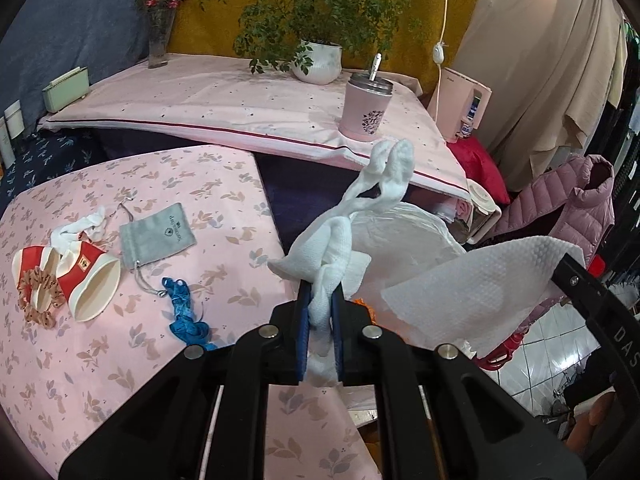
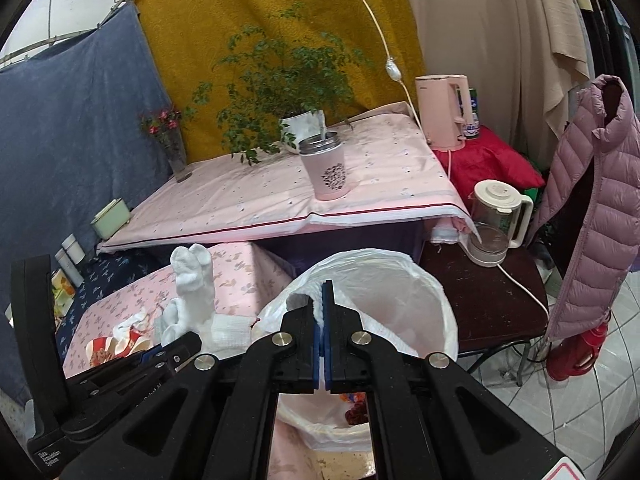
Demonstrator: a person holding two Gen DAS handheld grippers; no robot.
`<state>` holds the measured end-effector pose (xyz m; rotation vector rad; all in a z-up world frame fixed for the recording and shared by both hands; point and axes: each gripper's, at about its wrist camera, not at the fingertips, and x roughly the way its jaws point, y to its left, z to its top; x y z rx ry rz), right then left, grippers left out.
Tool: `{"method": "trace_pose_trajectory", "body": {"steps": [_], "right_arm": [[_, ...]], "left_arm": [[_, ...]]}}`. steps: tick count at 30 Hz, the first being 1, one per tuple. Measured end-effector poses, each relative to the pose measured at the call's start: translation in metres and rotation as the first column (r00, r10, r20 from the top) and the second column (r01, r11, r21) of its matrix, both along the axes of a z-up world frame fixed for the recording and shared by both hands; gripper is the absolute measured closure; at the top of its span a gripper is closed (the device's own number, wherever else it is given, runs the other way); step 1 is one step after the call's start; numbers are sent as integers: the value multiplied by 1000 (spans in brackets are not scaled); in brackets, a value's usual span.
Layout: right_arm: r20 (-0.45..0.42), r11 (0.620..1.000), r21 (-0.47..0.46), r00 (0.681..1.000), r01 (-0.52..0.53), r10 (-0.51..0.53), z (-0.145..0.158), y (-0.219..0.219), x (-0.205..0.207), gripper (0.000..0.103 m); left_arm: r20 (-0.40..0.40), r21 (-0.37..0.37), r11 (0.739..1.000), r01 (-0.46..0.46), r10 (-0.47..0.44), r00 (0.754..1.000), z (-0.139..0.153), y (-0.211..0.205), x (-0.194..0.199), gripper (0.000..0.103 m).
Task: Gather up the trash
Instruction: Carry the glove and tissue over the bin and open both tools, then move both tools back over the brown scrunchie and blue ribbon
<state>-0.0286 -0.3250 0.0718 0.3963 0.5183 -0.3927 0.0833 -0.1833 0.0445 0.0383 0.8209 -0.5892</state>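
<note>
My left gripper (image 1: 321, 292) is shut on a twisted white paper towel (image 1: 372, 184) that sticks up past its fingers. It hangs just past the edge of the pink floral table (image 1: 120, 360). My right gripper (image 2: 322, 292) is shut on a flat white paper sheet (image 1: 472, 284), over the mouth of the white-bagged trash bin (image 2: 432, 280). On the table lie two red-and-white paper cups (image 1: 90, 280), a crumpled tissue (image 1: 80, 228), a grey pouch (image 1: 158, 236), a blue ribbon (image 1: 186, 312) and a brown scrunchie (image 1: 38, 292).
A higher table (image 1: 224, 104) behind holds a pink lidded cup (image 1: 366, 108), a potted plant (image 1: 318, 60) and a flower vase (image 1: 160, 36). Right of the bin are a dark stool with a glass kettle (image 2: 498, 224), a pink jacket (image 2: 592, 208) and a red flask (image 2: 576, 352).
</note>
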Motion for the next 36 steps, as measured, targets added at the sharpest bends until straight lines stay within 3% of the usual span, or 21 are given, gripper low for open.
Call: {"method": "trace_pose_trajectory", "body": {"steps": [9,11,13,16,27,31,36], "right_arm": [[-18,999,17,999,29,-28,-10,-18,2,102],[-21,999,16,999,28,-27,-11,-20,3,102],[-25,1000,14,999,25,-25,-12,-19,6,102],[-29,1000,10,999,19,-18,-13,-18,11,101],[-43,1000,-5,999,-5,5,-16,-6,29,96],[-56,1000,-2,998,-14,14,-20,-2,35,80],[-64,1000,8,998,-21,21,-24,4,37,79]], "left_arm": [[-48,-19,996,86,-86,995,-12,-35,6,91],[-59,-13,997,82,-83,995,-16,-39,9,84],[-52,-2,998,66,-66,996,-19,-42,11,66],[-37,6,999,46,-46,998,-20,-41,12,48],[-10,44,999,-17,18,1000,-25,-21,17,47],[-2,56,997,-46,46,999,-26,-11,19,47],[11,63,995,-74,74,997,-27,3,18,47]]}}
